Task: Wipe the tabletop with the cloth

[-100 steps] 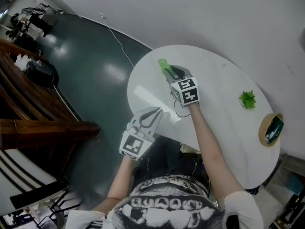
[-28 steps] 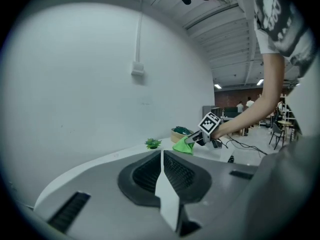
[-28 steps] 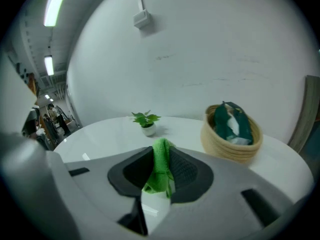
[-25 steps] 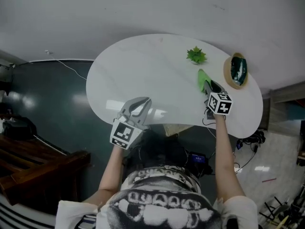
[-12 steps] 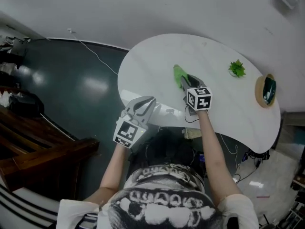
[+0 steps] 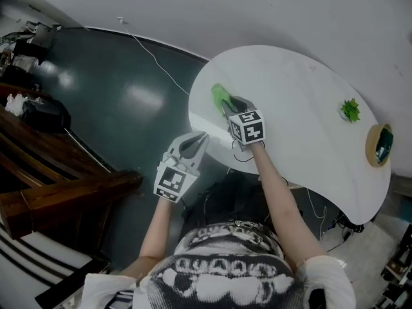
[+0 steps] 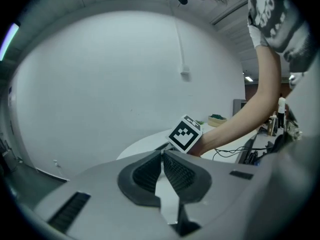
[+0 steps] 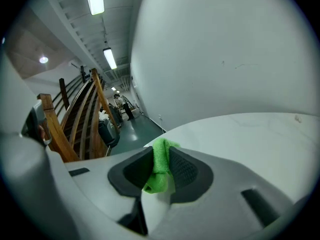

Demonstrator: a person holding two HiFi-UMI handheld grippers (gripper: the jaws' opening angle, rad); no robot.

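Observation:
The green cloth [image 6: 220,97] lies pressed on the left part of the white oval tabletop [image 6: 302,108], pinched in my right gripper [image 6: 230,106]. In the right gripper view the cloth [image 8: 160,164] stands bunched between the two dark pads, its tip poking out over the tabletop [image 8: 250,134]. My left gripper [image 6: 196,141] hangs off the table's left front edge over the dark floor, jaws together with nothing between them. The left gripper [image 7: 162,156] looks toward the right gripper's marker cube [image 7: 185,133] and the forearm behind it.
A small green plant [image 6: 351,110] and a round wooden tray [image 6: 377,145] with a dark object stand at the table's far right. A wooden stair rail [image 6: 58,198] and a cable [image 6: 154,60] on the dark floor lie to the left. A white wall [image 8: 225,49] rises behind the table.
Over the last second the right gripper has carried the cloth from the table's right side, near the plant, across to its left end. The left gripper stayed shut off the front edge.

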